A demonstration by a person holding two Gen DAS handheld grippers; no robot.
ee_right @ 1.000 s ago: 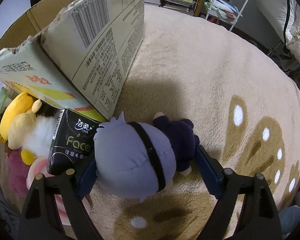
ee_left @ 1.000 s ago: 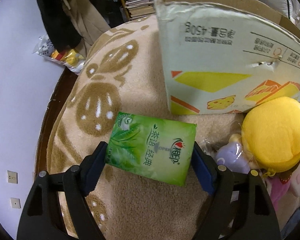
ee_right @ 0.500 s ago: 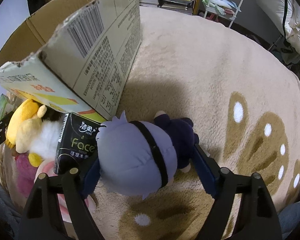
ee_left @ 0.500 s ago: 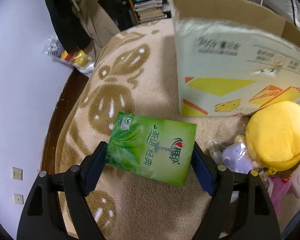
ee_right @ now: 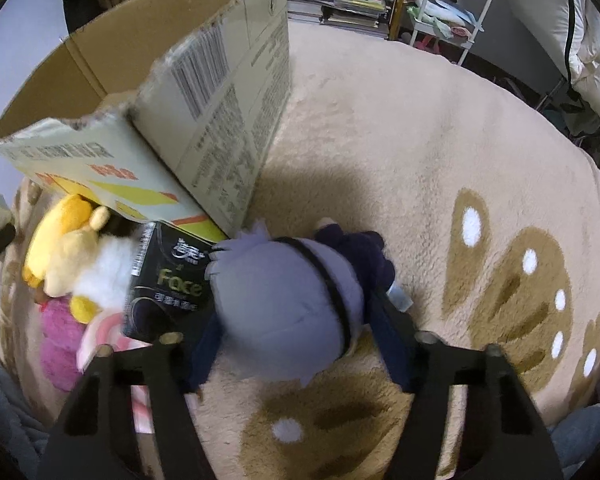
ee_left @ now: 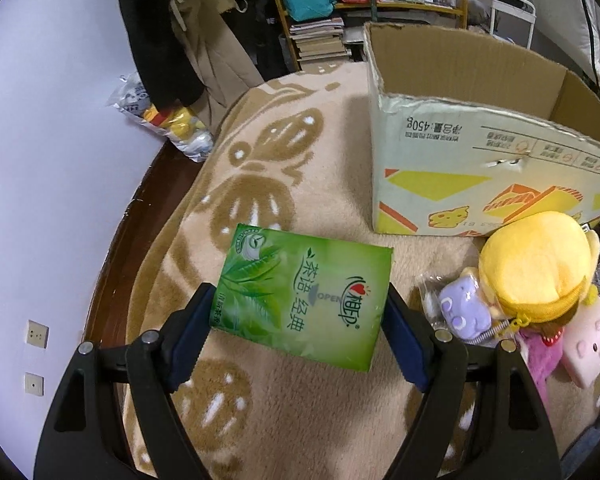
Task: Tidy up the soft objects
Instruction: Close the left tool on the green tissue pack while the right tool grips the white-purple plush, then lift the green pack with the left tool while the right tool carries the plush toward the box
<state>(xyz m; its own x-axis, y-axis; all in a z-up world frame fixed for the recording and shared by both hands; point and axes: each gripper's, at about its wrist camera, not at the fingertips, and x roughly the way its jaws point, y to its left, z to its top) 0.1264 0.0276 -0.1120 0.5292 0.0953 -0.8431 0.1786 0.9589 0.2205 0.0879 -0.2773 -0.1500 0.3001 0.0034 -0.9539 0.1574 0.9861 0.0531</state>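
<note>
The green tissue pack (ee_left: 302,300) hung tilted, clear of the blanket, in front of the open cardboard box (ee_left: 460,168). The lavender-headed plush doll (ee_right: 292,304) lay face-down at the box's near corner, beside a black tissue pack (ee_right: 168,284).

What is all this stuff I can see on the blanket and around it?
Tissue pack: one, green, held between the left tongs.
Plush doll: one, grey-purple head, dark body, between the right tongs.
Cardboard box: one, open, on the blanket.
Blanket: one, beige with brown pattern.
Black tissue pack: one, beside the doll.
Yellow plush: one, in front of the box.
Small purple toy: one, in clear wrap.
Pink plush: one, right edge.
Books: a stack, behind.
Left tongs: shut on the green pack.
Right tongs: closing around the doll.
</note>
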